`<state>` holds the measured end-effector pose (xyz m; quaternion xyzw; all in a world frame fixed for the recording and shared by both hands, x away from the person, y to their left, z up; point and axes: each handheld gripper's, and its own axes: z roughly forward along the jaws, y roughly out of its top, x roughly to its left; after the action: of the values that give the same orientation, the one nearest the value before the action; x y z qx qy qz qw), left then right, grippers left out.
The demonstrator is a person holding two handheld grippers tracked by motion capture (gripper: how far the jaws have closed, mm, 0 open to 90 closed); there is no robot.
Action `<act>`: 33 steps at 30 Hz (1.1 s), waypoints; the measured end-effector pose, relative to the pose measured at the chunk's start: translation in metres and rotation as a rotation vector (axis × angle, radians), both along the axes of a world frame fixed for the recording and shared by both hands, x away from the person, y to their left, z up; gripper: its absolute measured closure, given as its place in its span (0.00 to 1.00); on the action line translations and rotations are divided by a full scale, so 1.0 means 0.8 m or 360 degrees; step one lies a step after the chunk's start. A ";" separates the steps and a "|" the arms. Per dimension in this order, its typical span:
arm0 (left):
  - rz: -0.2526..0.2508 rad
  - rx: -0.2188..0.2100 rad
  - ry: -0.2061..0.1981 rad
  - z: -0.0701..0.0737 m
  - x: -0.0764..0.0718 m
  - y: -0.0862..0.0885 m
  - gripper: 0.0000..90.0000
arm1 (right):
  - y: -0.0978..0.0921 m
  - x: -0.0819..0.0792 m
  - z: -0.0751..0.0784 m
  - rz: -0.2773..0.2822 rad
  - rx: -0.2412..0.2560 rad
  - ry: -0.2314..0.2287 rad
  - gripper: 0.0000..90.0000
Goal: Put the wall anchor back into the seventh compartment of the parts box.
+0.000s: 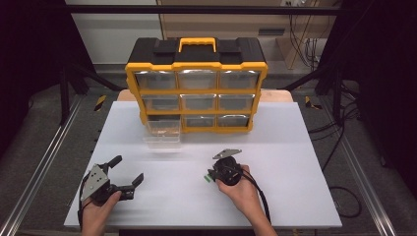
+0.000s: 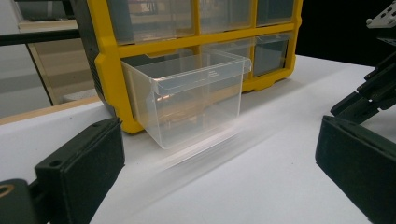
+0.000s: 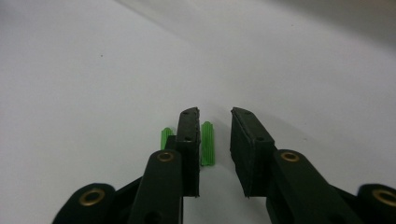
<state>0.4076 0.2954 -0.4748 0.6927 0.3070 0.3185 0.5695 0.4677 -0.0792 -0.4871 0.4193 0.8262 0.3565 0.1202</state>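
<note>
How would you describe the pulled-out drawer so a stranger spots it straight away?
Find the yellow and black organizer at the table's far edge. The clear drawer juts from its bottom-left slot. All other drawers sit flush; this one sticks out.

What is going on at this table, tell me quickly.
A person holds a two-jaw gripper in each hand. The right gripper points down at the white table, its jaws slightly apart around one small green ribbed plastic plug; a second green plug lies just outside them. The left gripper rests wide open. A clear plastic drawer is pulled out from the yellow-and-black organizer cabinet.
</note>
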 end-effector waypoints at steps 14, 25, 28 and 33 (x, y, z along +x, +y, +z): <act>0.0003 0.0008 -0.0004 0.000 0.000 0.000 0.01 | 0.001 0.003 -0.006 0.0001 0.0014 0.0031 0.91; 0.0001 0.0025 -0.0004 0.000 0.000 -0.001 0.01 | 0.000 0.002 -0.006 0.0000 0.0031 0.0010 0.94; 0.0001 0.0026 -0.0004 0.000 0.000 -0.001 0.01 | 0.000 0.000 0.001 -0.0004 0.0078 -0.0024 0.94; 0.0003 0.0030 -0.0006 0.000 0.000 -0.001 0.01 | 0.000 0.001 0.018 -0.0016 0.0176 -0.0093 0.94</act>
<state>0.4075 0.2943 -0.4744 0.6973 0.3035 0.3232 0.5632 0.4686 -0.0791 -0.4726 0.4188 0.7993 0.4130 0.1227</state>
